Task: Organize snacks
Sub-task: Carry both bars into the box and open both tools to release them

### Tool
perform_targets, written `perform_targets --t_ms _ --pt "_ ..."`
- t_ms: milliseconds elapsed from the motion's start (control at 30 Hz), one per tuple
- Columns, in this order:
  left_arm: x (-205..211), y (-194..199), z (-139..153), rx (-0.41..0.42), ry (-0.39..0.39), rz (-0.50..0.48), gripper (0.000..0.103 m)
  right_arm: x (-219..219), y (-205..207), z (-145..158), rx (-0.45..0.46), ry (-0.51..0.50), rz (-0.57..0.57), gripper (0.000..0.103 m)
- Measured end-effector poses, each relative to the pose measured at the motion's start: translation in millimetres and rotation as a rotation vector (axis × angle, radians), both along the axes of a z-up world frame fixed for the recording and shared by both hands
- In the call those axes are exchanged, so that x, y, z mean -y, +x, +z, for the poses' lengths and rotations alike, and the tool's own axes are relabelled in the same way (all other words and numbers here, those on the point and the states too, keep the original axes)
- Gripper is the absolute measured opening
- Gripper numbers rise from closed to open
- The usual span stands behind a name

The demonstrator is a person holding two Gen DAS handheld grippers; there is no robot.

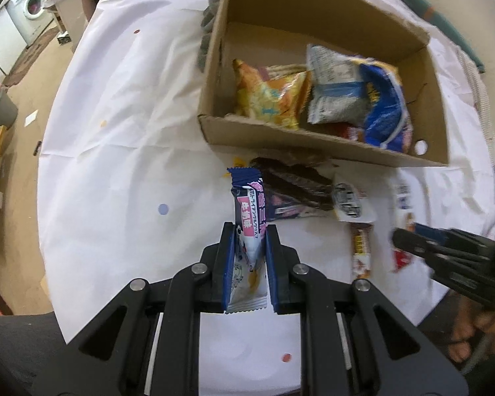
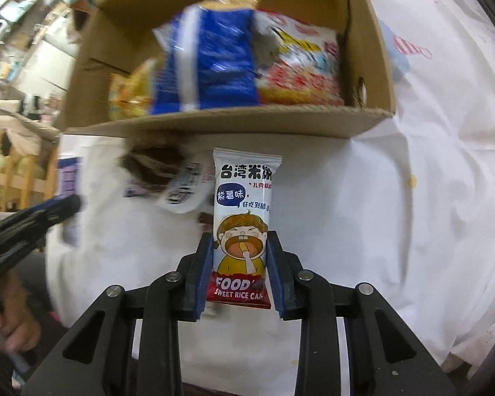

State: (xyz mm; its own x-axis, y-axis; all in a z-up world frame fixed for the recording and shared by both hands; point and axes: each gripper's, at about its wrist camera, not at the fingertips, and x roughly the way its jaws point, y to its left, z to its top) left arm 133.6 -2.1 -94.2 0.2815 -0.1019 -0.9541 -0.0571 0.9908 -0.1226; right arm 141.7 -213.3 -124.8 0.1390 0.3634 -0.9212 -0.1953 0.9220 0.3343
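I'm looking at the cardboard box [image 1: 313, 145] on the white-clothed table [image 1: 122, 151], already holding several bags, so I'm judging the job roughly half done. A few loose packets [image 1: 300, 191] are still lying just in front of the box's near wall. My left gripper [image 1: 249, 257] is clamping a purple wafer packet [image 1: 247, 211] in front of the box; my right gripper [image 2: 239, 260] is pinching a rice cake packet [image 2: 244, 217] there too. The near rim is standing in my way, with open room inside toward the far wall.
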Motion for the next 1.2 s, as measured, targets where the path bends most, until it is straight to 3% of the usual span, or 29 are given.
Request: perform_targets --t_ms 167,333,567,700,900,1033,1100,1200 --pt "-7 0 3 0.009 -0.004 0.028 0.015 -22 -9 20 0.025 0.100 0.091 0.033" --pt "-9 -1 39 0.105 -0.023 -0.001 0.015 -48 -5 54 0.135 0.215 0.145 0.033" --pt "-8 27 86 0.225 0.004 -0.034 0.015 -59 18 94 0.292 0.292 0.067 0.033" --pt "-12 52 104 0.276 0.051 -0.031 0.015 -58 34 98 0.338 0.312 0.002 0.033" --pt "-6 81 100 0.329 0.078 -0.050 0.015 -56 71 96 0.346 0.310 -0.047 0.033" --pt "-4 86 88 0.372 0.052 -0.057 0.015 -42 79 87 0.334 0.306 -0.068 0.033" --pt "1 91 78 0.354 0.084 -0.074 0.015 -40 82 77 0.309 0.309 -0.088 0.033" --pt "5 98 72 0.315 0.056 -0.100 0.016 -39 89 67 0.284 0.288 -0.104 0.033"
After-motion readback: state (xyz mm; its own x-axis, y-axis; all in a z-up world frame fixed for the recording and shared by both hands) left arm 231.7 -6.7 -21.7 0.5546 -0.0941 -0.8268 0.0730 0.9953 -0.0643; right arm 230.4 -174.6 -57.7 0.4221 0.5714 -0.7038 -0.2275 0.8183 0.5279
